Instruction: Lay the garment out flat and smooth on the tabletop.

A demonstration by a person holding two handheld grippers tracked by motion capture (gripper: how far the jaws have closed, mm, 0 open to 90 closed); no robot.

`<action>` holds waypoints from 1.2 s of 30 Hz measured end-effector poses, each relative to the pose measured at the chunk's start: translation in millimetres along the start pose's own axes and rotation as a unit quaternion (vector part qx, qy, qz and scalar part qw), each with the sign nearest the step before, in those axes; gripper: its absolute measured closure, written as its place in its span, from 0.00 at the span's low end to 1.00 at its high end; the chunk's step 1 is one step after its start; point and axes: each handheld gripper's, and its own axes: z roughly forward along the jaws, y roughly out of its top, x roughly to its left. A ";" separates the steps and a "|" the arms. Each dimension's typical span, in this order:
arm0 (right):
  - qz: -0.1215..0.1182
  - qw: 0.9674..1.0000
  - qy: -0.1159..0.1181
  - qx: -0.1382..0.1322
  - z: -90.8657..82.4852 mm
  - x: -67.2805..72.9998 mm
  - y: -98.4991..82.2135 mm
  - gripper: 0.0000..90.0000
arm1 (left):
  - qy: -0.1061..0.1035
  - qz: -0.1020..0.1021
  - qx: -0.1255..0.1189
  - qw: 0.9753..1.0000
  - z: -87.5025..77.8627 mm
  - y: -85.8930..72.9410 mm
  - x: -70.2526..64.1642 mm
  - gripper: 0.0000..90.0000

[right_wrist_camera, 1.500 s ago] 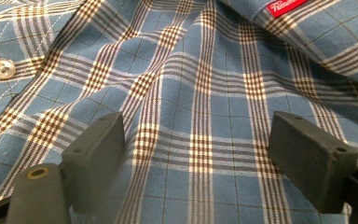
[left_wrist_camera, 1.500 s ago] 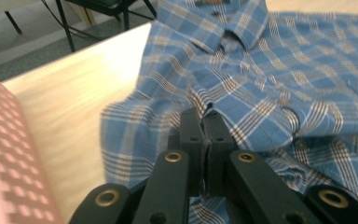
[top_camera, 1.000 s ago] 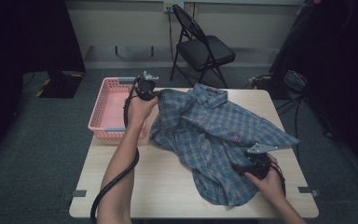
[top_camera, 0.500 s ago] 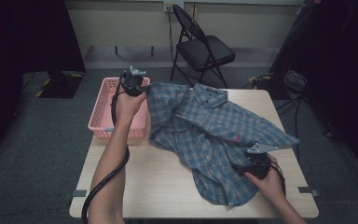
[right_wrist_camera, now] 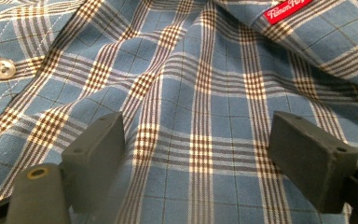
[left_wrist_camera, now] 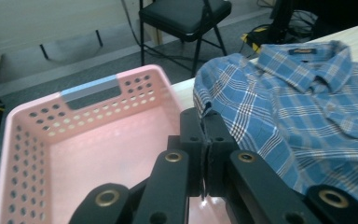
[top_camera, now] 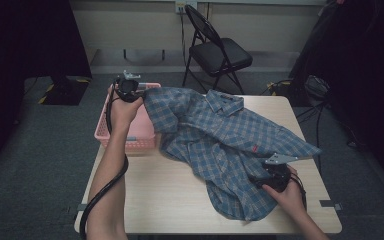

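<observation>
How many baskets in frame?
1: a pink basket at the table's left edge, partly under the plaid shirt's sleeve, which the shut left gripper pinches. More could be hidden under the shirt, though none shows.

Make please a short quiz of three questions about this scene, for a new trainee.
1. True or false: the left gripper is shut on the sleeve edge of the plaid shirt.
2. The right gripper jaws are: A open, B shut.
3. What stands under the left gripper?

Key:
1. True.
2. A, open over the shirt cloth.
3. The pink basket.
</observation>
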 end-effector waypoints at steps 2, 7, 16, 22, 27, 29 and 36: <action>0.000 1.000 0.000 0.000 0.0 0.0 0.0 0.20 | 0.003 -0.004 0.001 1.000 1.1 -2.3 4.8 0.99; 0.000 1.000 0.000 0.000 0.0 0.0 0.0 0.20 | 0.013 -0.006 0.010 1.000 2.0 -6.5 18.3 0.99; 0.000 1.000 0.001 0.000 0.0 0.1 0.1 0.20 | 0.036 -0.026 0.023 0.999 0.9 -27.8 51.3 0.99; -0.001 1.000 0.001 0.001 0.1 0.2 0.1 0.19 | 0.036 -0.057 0.029 0.997 -0.1 -52.4 69.1 0.99; 0.000 1.000 0.001 0.001 0.1 0.3 0.1 0.19 | 0.034 -0.044 -0.007 0.998 0.6 -60.5 61.1 0.64; 0.000 1.000 0.001 0.000 0.2 0.3 0.1 0.19 | 0.023 -0.033 -0.020 0.999 -0.5 -60.6 51.5 0.46; 0.000 1.000 0.001 0.000 0.2 0.3 0.1 0.19 | -0.060 0.021 -0.038 0.997 -6.2 -67.5 -11.0 0.30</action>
